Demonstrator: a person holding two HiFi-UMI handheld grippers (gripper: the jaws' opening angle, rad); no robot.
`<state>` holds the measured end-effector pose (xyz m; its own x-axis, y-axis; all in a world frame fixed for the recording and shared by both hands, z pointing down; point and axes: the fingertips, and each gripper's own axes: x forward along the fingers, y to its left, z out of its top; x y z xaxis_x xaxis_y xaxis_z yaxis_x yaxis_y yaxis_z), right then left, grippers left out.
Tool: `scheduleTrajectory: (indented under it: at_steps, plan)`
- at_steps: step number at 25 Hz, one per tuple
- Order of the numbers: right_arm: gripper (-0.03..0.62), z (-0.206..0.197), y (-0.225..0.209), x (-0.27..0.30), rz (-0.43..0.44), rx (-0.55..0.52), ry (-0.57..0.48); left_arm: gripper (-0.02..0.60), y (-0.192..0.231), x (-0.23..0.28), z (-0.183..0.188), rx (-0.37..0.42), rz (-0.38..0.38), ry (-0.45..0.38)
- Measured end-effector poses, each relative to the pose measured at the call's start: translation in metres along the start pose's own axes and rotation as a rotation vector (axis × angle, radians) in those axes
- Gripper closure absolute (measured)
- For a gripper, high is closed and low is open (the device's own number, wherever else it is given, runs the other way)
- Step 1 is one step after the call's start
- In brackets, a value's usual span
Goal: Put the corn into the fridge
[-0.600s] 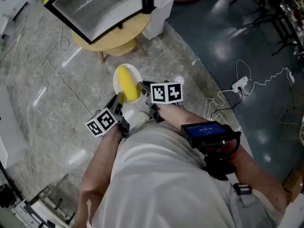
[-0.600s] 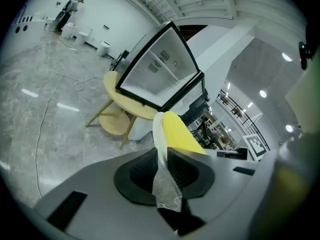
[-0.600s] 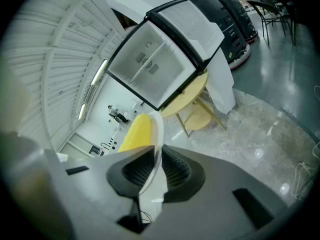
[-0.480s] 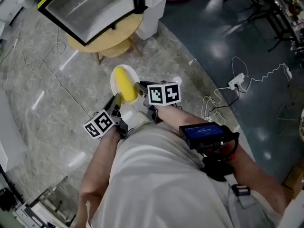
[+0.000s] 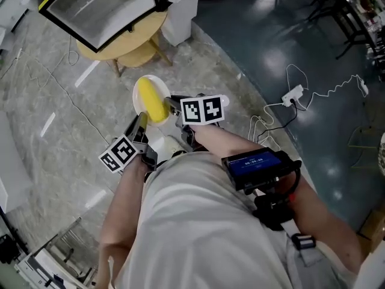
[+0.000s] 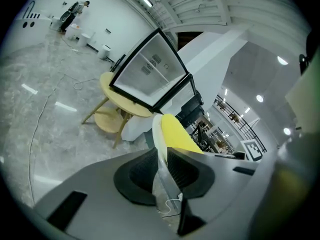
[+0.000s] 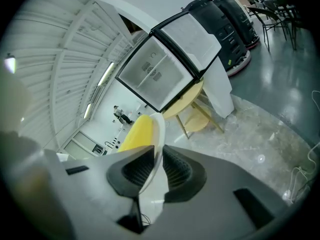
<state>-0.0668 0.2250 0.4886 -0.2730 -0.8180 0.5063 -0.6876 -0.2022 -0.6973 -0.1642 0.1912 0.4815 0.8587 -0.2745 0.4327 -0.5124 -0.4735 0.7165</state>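
A yellow corn cob [image 5: 150, 99] lies on a small white plate [image 5: 137, 86], held in the air in front of the person. My left gripper [image 5: 138, 127] is shut on the plate's near left rim, my right gripper [image 5: 174, 105] on its right rim. In the left gripper view the plate rim [image 6: 161, 146] stands edge-on between the left gripper's [image 6: 162, 168] black pads, the corn [image 6: 178, 134] just beyond. The right gripper view has the plate rim [image 7: 158, 134] pinched in the right gripper [image 7: 154, 167], beside the corn [image 7: 136, 132]. The glass-doored fridge [image 5: 99, 5] stands ahead on a round wooden table [image 5: 137, 34].
A low wooden stool [image 5: 139, 56] sits under the table, beside a white unit [image 5: 180, 14]. A power strip [image 5: 293, 94] with white cables lies on the dark floor at the right. Another thin cable [image 5: 57, 86] trails over the marble floor at the left. Chair legs [image 5: 337, 11] stand far right.
The plate with the corn and both grippers have shifted a little left and up in the head view; the fridge and table have slid toward the top-left corner. Both grips are unchanged.
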Motion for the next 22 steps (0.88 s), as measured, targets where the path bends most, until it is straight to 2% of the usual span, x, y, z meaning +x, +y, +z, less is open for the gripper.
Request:
scheduleTrajectory:
  at_steps: [22]
  plan:
    - [0.543, -0.032, -0.006, -0.056, 0.064, -0.005, 0.042, 0.514, -0.04, -0.027, -0.05, -0.01, 0.043, -0.078]
